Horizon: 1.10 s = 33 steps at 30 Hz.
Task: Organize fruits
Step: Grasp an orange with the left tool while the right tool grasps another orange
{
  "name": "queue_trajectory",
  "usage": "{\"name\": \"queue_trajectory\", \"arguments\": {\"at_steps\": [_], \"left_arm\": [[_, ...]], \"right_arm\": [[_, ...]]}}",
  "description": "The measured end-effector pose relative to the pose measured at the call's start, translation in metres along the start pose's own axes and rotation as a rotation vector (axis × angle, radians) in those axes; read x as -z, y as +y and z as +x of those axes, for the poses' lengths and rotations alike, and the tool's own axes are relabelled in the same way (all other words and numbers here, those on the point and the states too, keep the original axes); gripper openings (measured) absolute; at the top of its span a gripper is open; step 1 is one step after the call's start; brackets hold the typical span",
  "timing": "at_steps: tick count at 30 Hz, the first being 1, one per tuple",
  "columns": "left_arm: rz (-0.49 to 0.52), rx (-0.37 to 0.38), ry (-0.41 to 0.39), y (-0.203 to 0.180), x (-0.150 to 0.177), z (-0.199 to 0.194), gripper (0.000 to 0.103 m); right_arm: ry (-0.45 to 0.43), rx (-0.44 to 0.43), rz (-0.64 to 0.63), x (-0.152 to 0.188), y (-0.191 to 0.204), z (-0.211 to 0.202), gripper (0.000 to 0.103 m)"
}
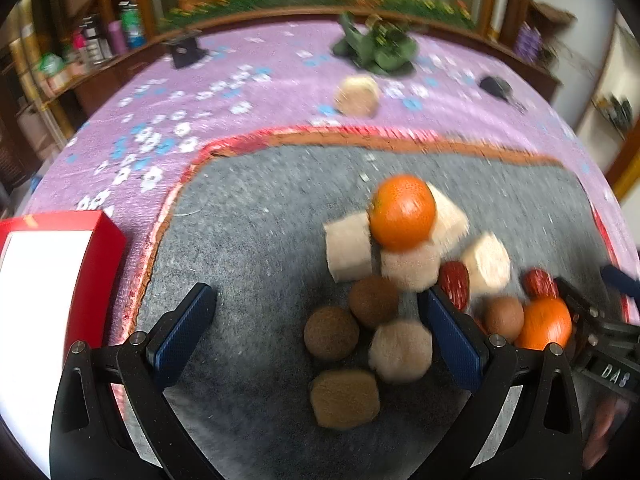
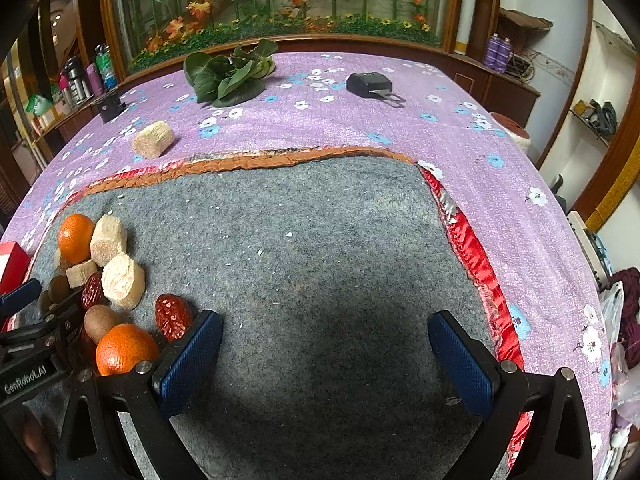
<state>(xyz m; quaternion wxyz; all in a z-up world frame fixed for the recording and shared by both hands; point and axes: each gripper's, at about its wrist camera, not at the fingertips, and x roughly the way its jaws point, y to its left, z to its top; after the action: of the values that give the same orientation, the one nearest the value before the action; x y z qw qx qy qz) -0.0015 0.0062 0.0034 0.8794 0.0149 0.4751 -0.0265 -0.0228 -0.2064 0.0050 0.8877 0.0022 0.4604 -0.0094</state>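
On the grey felt mat (image 1: 260,216), left wrist view (motion-blurred): fruits sit in one mixed heap, so I judge sorting barely begun. An orange (image 1: 402,211) rests on pale sugarcane chunks (image 1: 349,246); three kiwis (image 1: 331,333) lie nearer, red dates (image 1: 454,283) beside them, a second orange (image 1: 547,323) at far right. One chunk (image 1: 357,95) lies apart on the purple cloth. A red box (image 1: 86,248) stands left. My left gripper (image 1: 316,334) hovers low over the kiwis, jaws wide, holding nothing.

Right wrist view: the same heap sits at the left edge, near orange (image 2: 126,348) beside a date (image 2: 173,316). My right gripper (image 2: 325,356) points at bare mat, jaws wide, empty. Greens (image 2: 230,74) lie far back on the counter.
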Motion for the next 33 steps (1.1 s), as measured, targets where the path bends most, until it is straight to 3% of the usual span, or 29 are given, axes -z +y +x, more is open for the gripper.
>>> {"name": "queue_trajectory", "arguments": {"at_steps": [2, 6, 9, 11, 13, 14, 15, 17, 21, 27, 30, 31, 33], "left_arm": [[-0.003, 0.025, -0.013, 0.007, 0.009, -0.020, 0.102], [0.066, -0.020, -0.174, 0.023, 0.040, -0.088, 0.102], [0.087, 0.005, -0.230, 0.038, 0.062, -0.121, 0.102], [0.074, 0.030, -0.257, 0.050, 0.076, -0.133, 0.102], [0.084, 0.001, -0.306, 0.057, 0.086, -0.141, 0.102], [0.086, -0.020, -0.353, 0.057, 0.093, -0.144, 0.102], [0.088, -0.036, -0.347, 0.058, 0.092, -0.147, 0.102], [0.073, -0.035, -0.336, 0.061, 0.091, -0.149, 0.102], [0.054, -0.034, -0.334, 0.063, 0.083, -0.153, 0.102], [0.074, -0.043, -0.347, 0.052, 0.067, -0.148, 0.102], [0.091, -0.056, -0.347, 0.045, 0.051, -0.141, 0.102], [0.095, -0.058, -0.348, 0.043, 0.045, -0.139, 0.102], [0.105, -0.052, -0.351, 0.039, 0.036, -0.134, 0.102]], "right_arm": [[0.025, -0.053, -0.040, 0.000, -0.003, -0.005, 0.099], [-0.089, -0.161, -0.079, 0.014, -0.019, -0.044, 0.097], [-0.177, -0.215, -0.137, 0.027, -0.019, -0.067, 0.097], [-0.212, -0.309, -0.139, 0.034, -0.014, -0.080, 0.097], [-0.203, -0.395, -0.152, 0.040, 0.002, -0.084, 0.097], [-0.169, -0.381, -0.181, 0.036, 0.012, -0.077, 0.096], [-0.131, -0.398, -0.178, 0.036, 0.017, -0.074, 0.094], [-0.075, -0.430, -0.169, 0.038, 0.025, -0.069, 0.079], [0.012, -0.395, -0.167, 0.029, 0.043, -0.040, 0.062], [0.020, -0.397, -0.100, 0.016, 0.047, -0.024, 0.057], [0.013, -0.386, -0.131, 0.011, 0.055, -0.021, 0.043], [0.004, -0.380, -0.151, 0.011, 0.057, -0.021, 0.034], [0.001, -0.410, -0.162, 0.011, 0.054, -0.021, 0.034]]}}
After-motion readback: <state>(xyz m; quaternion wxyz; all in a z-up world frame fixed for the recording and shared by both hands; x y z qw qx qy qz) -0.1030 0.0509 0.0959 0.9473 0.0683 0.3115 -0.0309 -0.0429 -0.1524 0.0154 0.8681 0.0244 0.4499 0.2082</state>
